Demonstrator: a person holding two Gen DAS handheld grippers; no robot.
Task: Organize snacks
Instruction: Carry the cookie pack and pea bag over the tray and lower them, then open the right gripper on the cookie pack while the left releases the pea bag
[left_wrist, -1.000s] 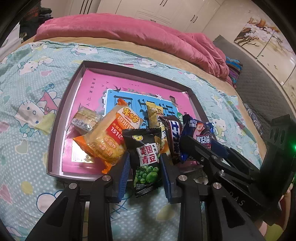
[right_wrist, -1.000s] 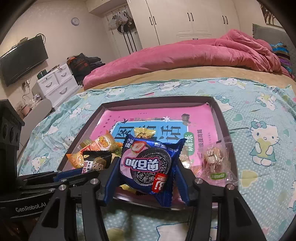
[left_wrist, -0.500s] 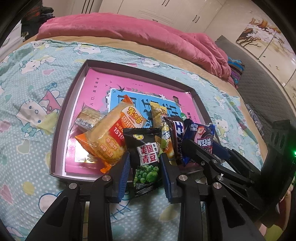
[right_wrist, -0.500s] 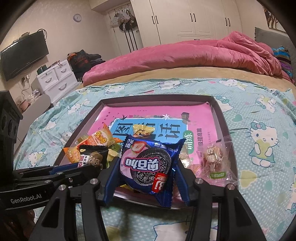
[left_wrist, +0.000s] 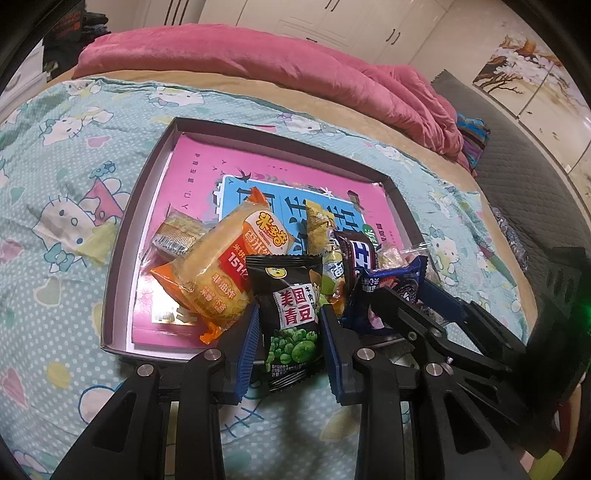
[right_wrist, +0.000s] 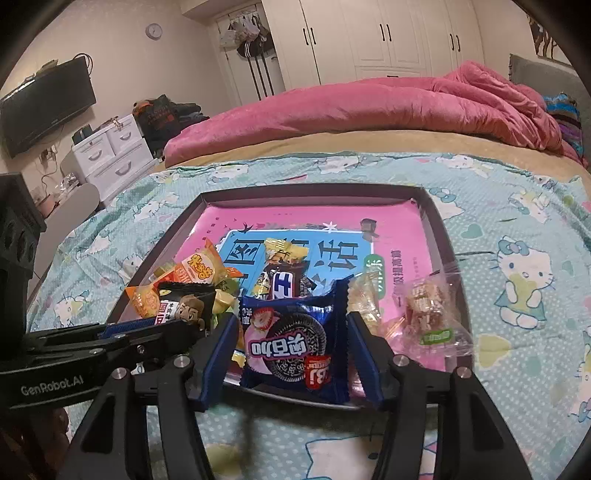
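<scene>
A black green-pea packet (left_wrist: 291, 295) stands upright over the near rim of the dark tray (left_wrist: 122, 258), with my left gripper (left_wrist: 289, 314) shut on it. In the right wrist view a blue cookie packet (right_wrist: 291, 343) rests on the tray's near rim (right_wrist: 295, 398). The jaws of my right gripper (right_wrist: 291, 321) are opening; the packet is between them with a small gap at each pad. An orange rice-cracker packet (left_wrist: 229, 266), a dark chocolate bar (right_wrist: 284, 284) and a yellow-wrapped snack (right_wrist: 284, 247) lie in the tray on a pink book (right_wrist: 399, 229).
A clear bag of sweets (right_wrist: 424, 314) lies at the tray's right side, and a small silver-wrapped snack (left_wrist: 177, 236) at its left. The tray sits on a cartoon-cat bedsheet (left_wrist: 55, 184). A pink duvet (right_wrist: 369, 107) lies bunched behind it.
The right gripper's jaws have spread away from the blue cookie packet, which has settled lower onto the tray's rim. The left gripper and its green-pea packet have stayed put.
</scene>
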